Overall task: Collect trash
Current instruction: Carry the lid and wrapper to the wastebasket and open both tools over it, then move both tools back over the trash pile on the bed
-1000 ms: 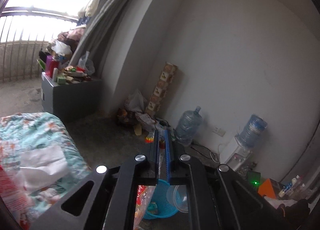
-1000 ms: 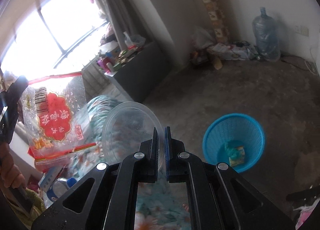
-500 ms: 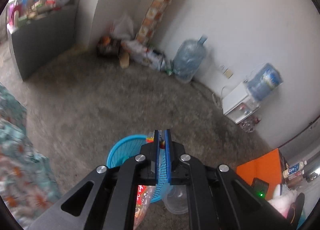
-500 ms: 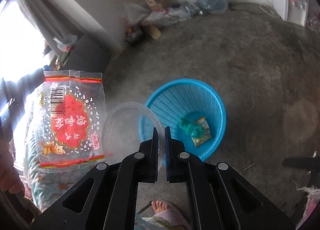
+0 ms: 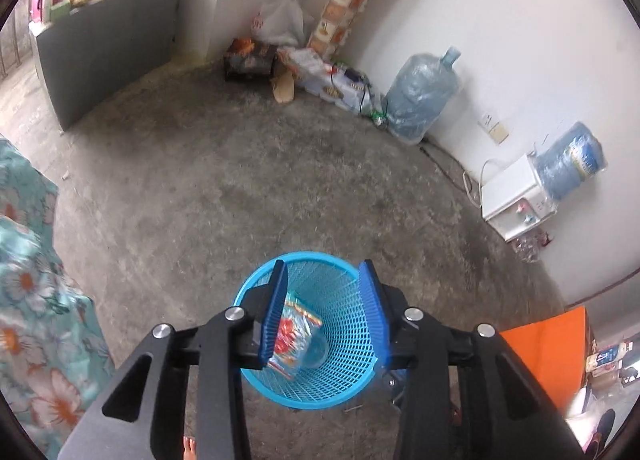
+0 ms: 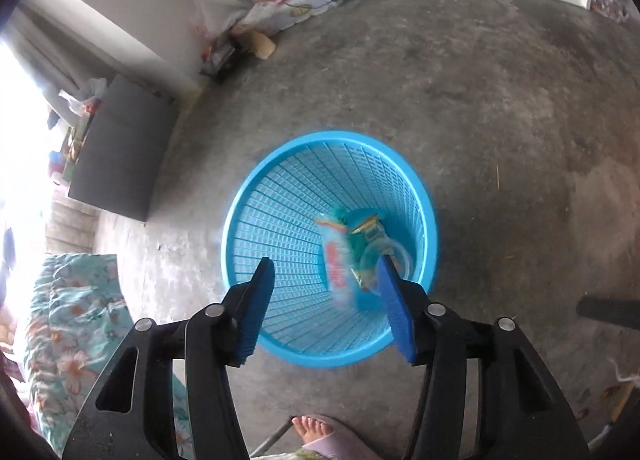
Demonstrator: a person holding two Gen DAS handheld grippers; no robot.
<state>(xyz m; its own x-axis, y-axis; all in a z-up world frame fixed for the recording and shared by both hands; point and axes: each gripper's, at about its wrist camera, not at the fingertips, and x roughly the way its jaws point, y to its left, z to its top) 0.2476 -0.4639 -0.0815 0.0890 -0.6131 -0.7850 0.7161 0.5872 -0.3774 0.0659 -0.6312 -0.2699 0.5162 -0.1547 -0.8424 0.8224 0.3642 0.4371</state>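
My left gripper (image 5: pixel 322 310) and right gripper (image 6: pixel 326 300) are both opening at the bottom centre of their frames, nothing between the pads. Beyond them, mid-frame, the blue basket (image 6: pixel 424 196) holds the red-printed wrapper (image 5: pixel 294 336) and clear plastic lid (image 6: pixel 390 254), with water jugs (image 5: pixel 424 100) far up the frame.

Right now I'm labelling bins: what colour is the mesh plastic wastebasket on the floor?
Bright blue wastebasket, clearest in the right wrist view.
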